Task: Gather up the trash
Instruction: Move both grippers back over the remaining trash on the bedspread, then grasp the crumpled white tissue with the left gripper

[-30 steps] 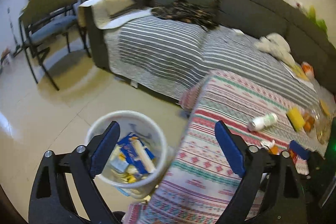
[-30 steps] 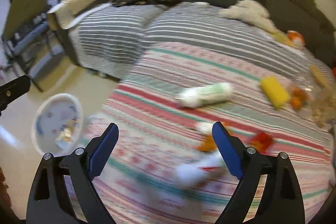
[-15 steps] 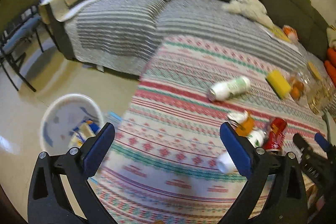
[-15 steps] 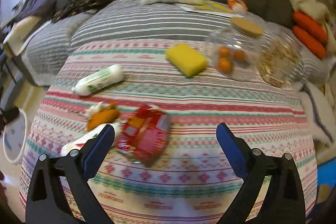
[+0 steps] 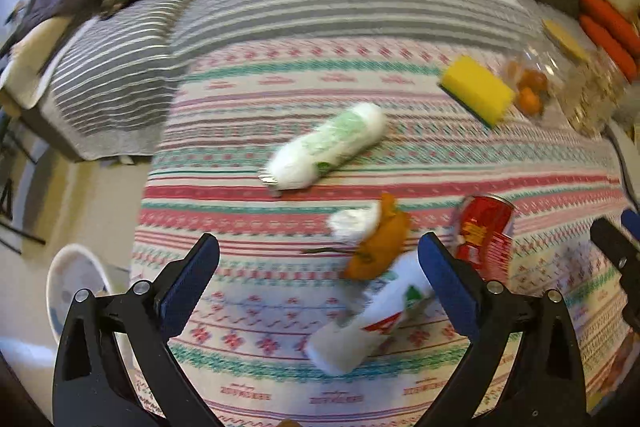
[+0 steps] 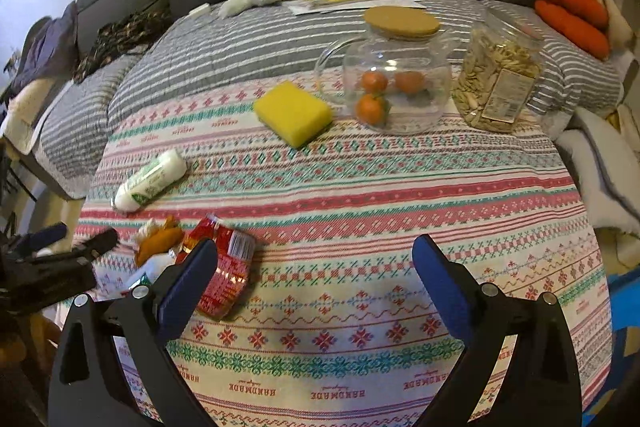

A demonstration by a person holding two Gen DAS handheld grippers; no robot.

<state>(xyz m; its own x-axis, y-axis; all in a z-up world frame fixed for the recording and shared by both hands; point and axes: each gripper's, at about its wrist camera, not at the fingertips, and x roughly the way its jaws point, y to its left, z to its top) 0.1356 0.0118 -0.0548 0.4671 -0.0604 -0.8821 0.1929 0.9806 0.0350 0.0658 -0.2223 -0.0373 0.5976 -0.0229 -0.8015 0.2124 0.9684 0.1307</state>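
Trash lies on the patterned tablecloth (image 5: 256, 307): a white and green bottle (image 5: 326, 147) on its side, an orange wrapper with white tissue (image 5: 378, 241), a white carton (image 5: 368, 319) and a crushed red can (image 5: 486, 233). My left gripper (image 5: 318, 281) is open just above the table, the carton between its fingers. My right gripper (image 6: 314, 281) is open and empty above the table, the red can (image 6: 224, 277) by its left finger. The white bin (image 5: 74, 287) stands on the floor at the left.
A yellow sponge (image 6: 294, 113), a glass jar of oranges (image 6: 394, 79) and a jar of seeds (image 6: 498, 79) stand at the table's far side. A grey sofa with a striped cover (image 6: 260, 39) lies behind. The other gripper (image 6: 60, 259) shows at the left.
My left gripper swung right from over the bin to the table's trash pile. My right gripper moved right and now faces the jars and sponge.
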